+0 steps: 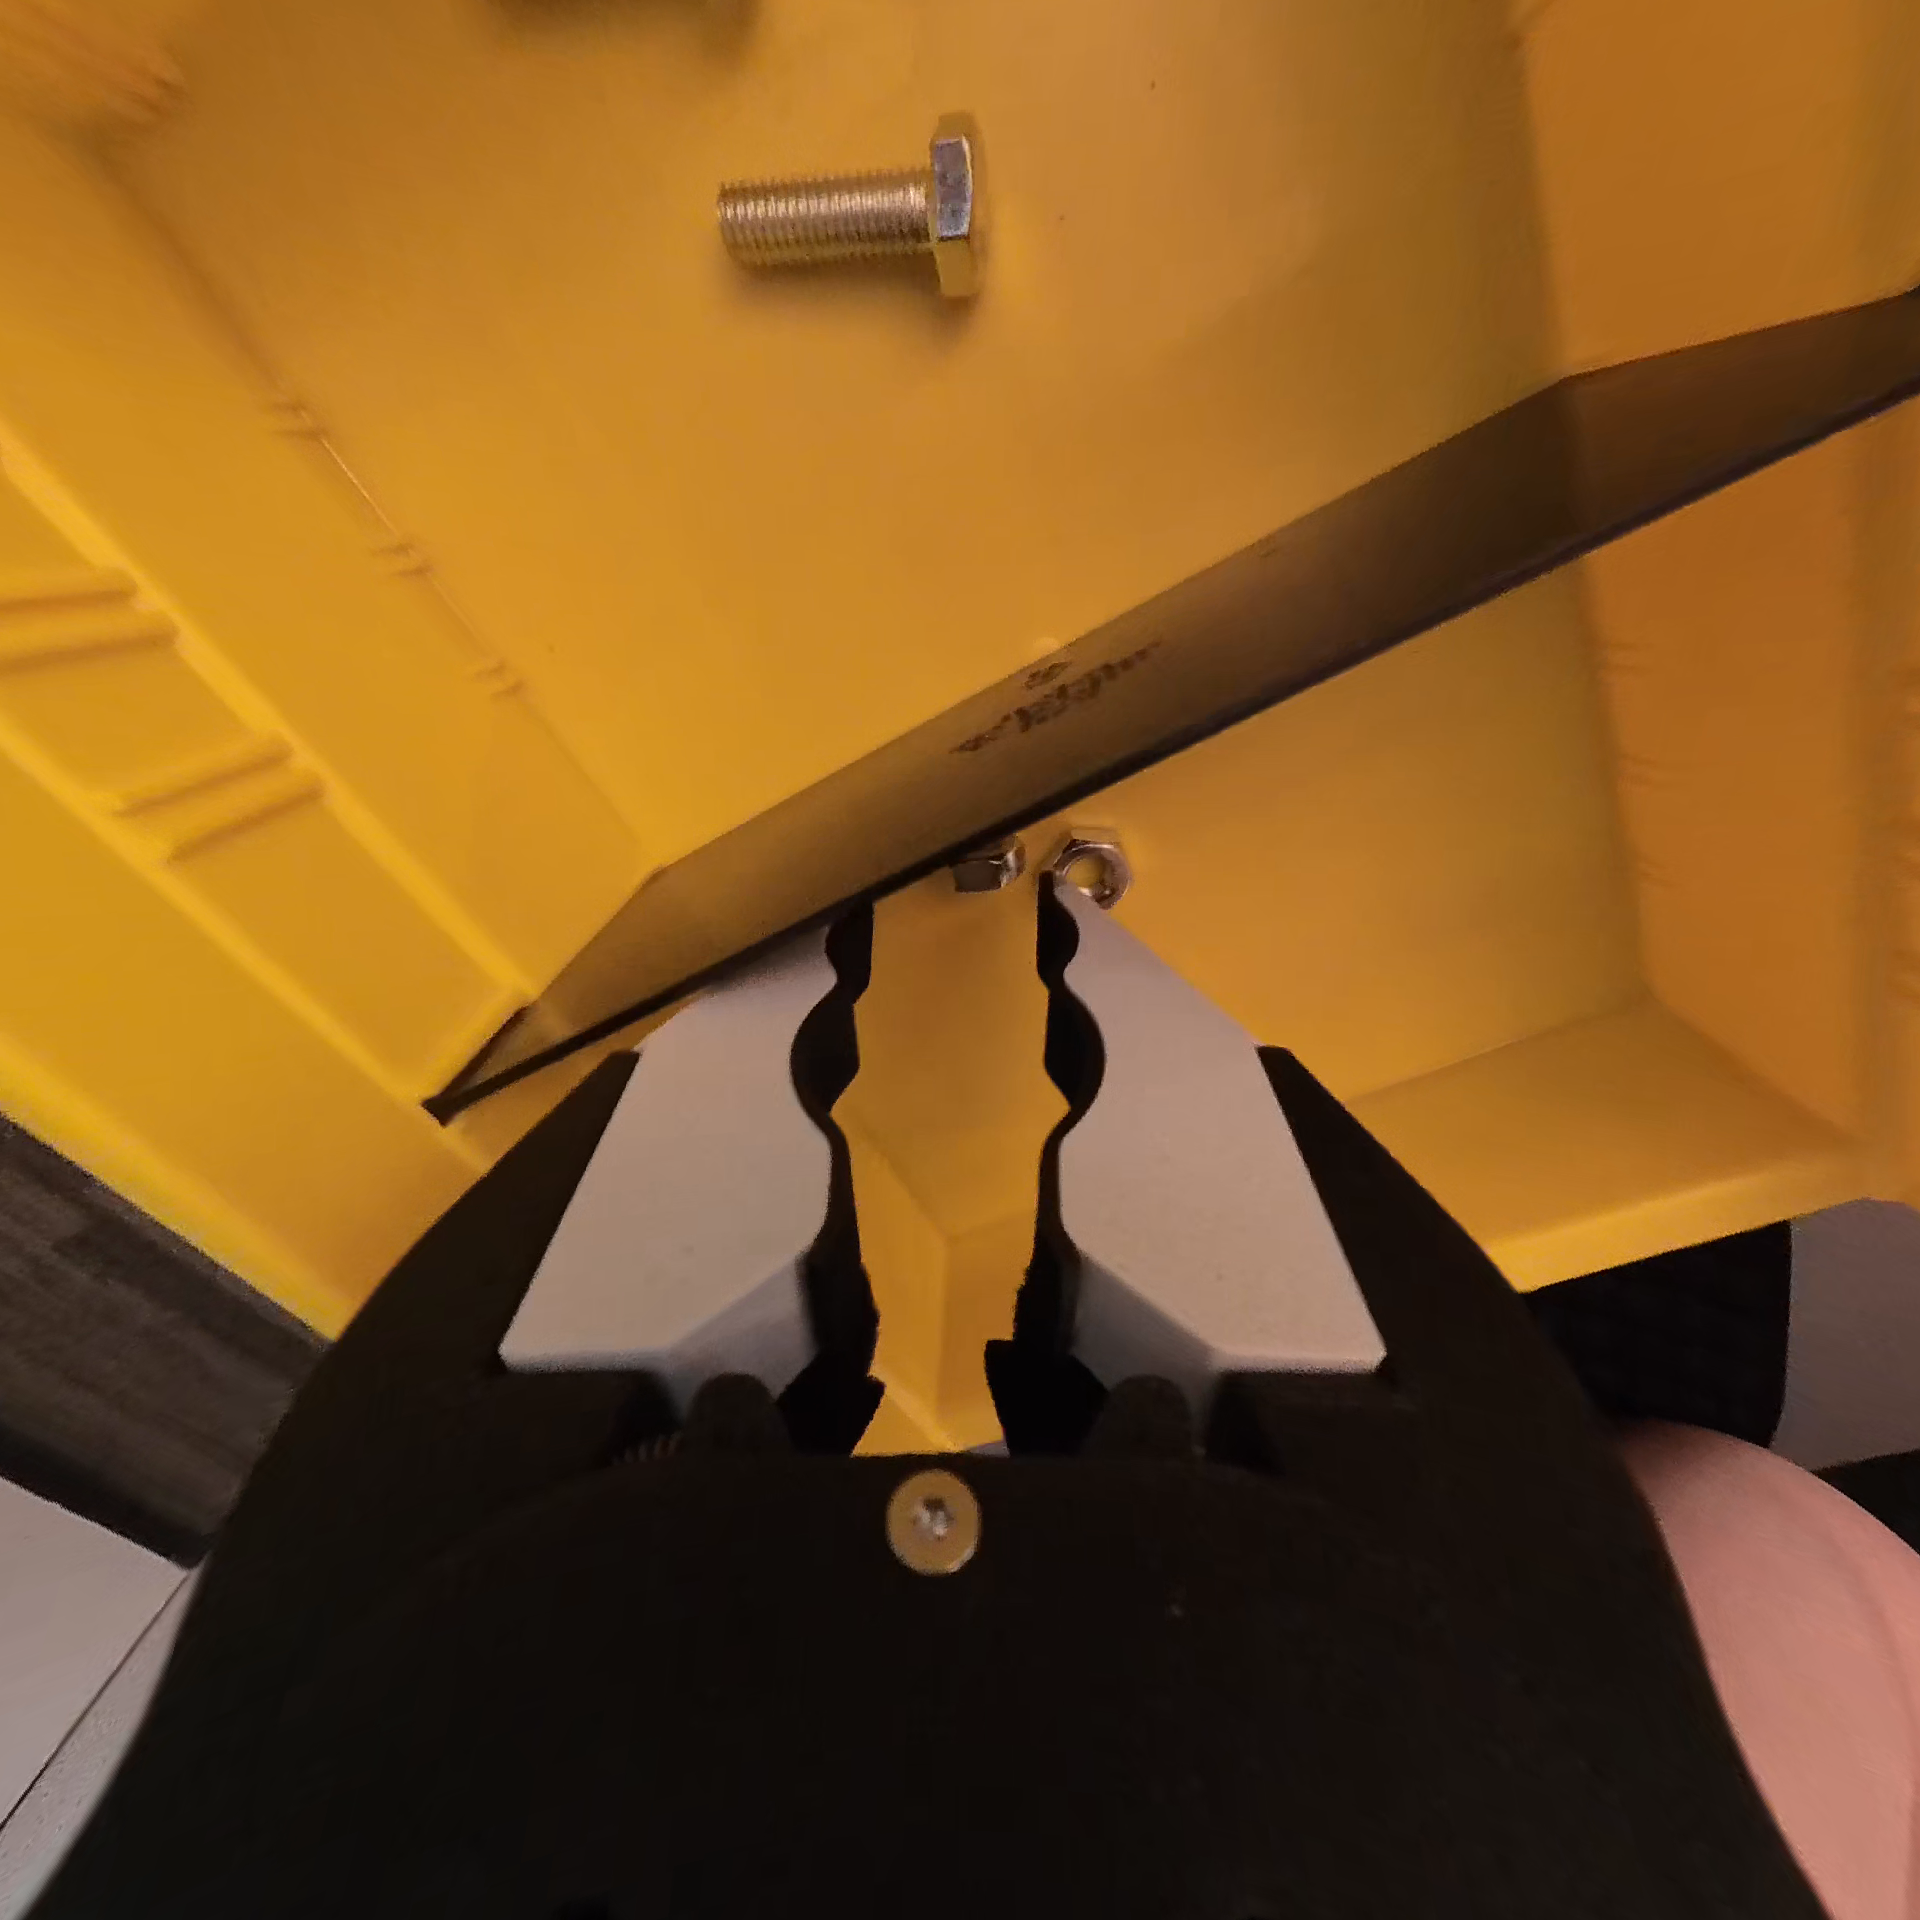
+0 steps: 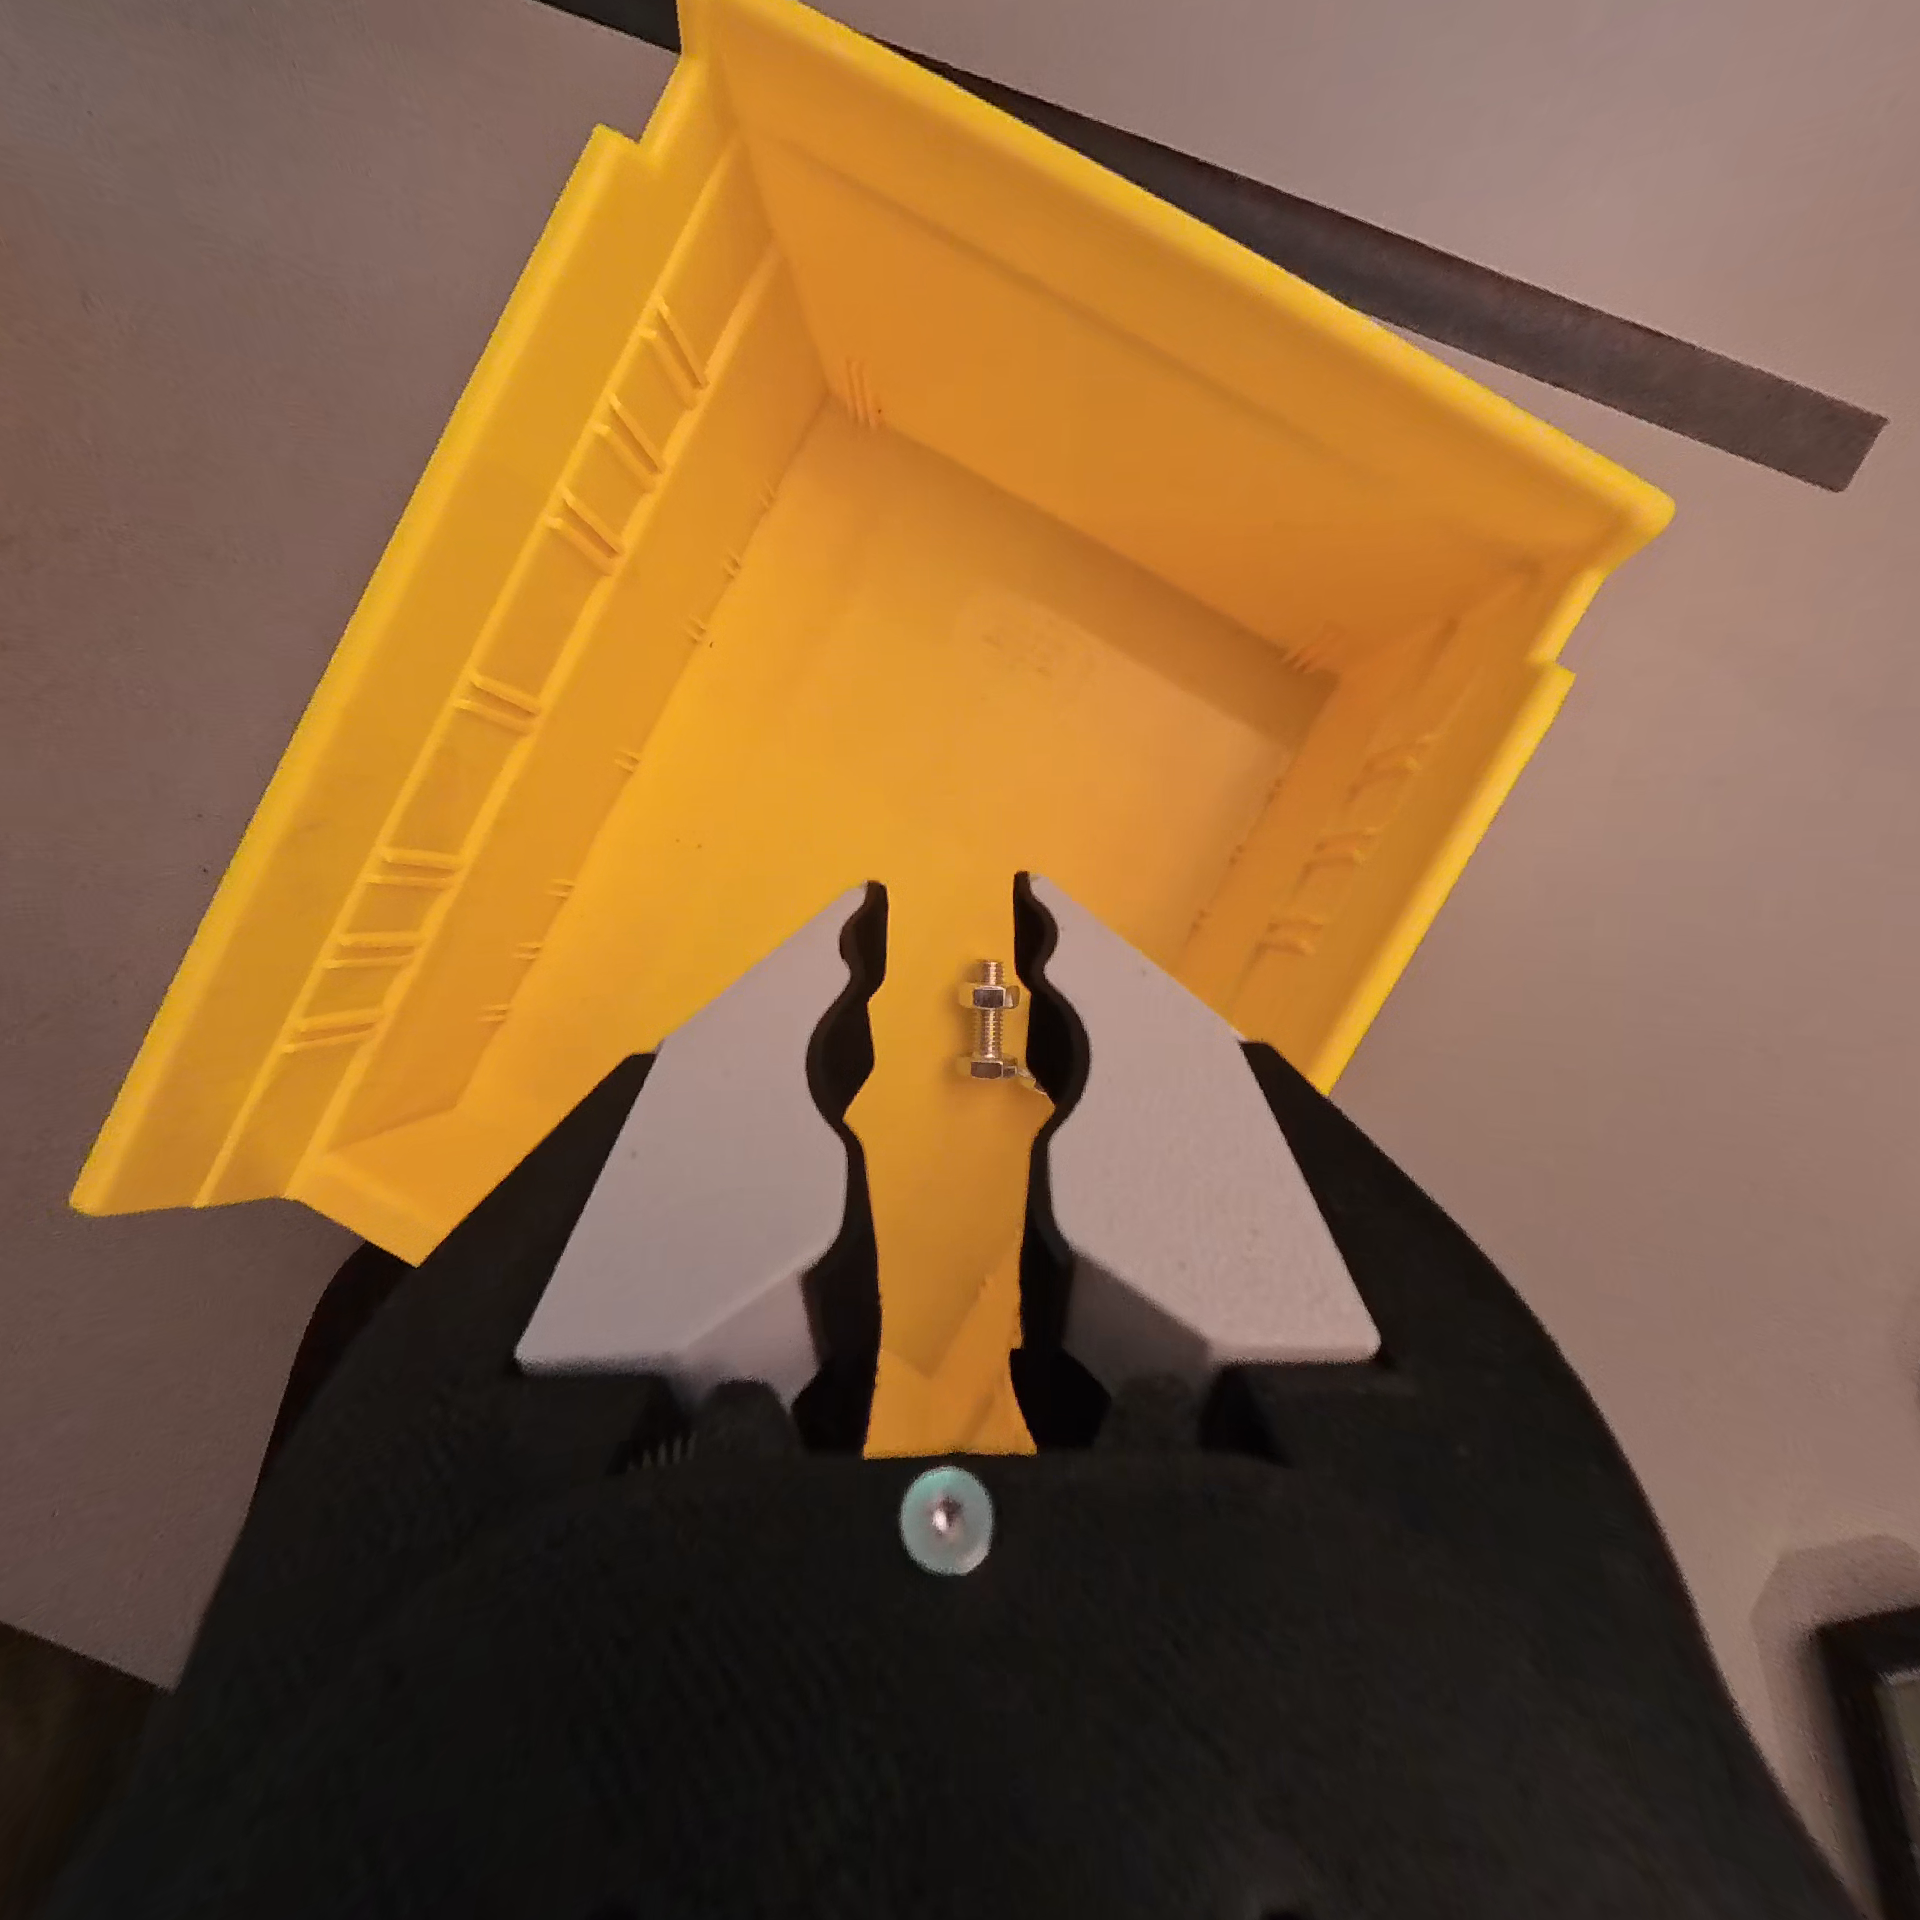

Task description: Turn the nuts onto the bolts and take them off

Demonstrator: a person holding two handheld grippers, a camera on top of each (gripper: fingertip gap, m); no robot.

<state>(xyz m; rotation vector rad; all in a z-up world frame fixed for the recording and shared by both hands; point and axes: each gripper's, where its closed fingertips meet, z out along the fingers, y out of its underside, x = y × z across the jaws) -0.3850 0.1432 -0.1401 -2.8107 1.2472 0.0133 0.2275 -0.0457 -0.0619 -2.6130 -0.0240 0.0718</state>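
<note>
In the left wrist view, a large brass bolt [image 1: 847, 213] lies on the floor of a yellow bin [image 1: 468, 520], beyond a black divider [image 1: 1247, 644]. Two small nuts [image 1: 987, 862] [image 1: 1091, 862] lie on the floor at the foot of the divider. My left gripper [image 1: 951, 902] is open and empty, its tips just short of the nuts. In the right wrist view, a small bolt [image 2: 982, 1029] with a nut threaded on it lies on the floor of a yellow bin [image 2: 935, 675]. My right gripper [image 2: 951, 883] is open around it, not clamping it; the bolt is close to the right finger [image 2: 1049, 997].
The divider splits the left view's bin into two compartments. The right view's bin stands on a pale grey surface [image 2: 260, 312], with a dark strip [image 2: 1455, 312] behind it. Part of a hand [image 1: 1818, 1662] shows at the lower right of the left wrist view. Some 65 cm of space lies between my two pairs of fingers. Between my left fingertips and the large brass bolt [image 1: 847, 213] there is roughly 10 cm.
</note>
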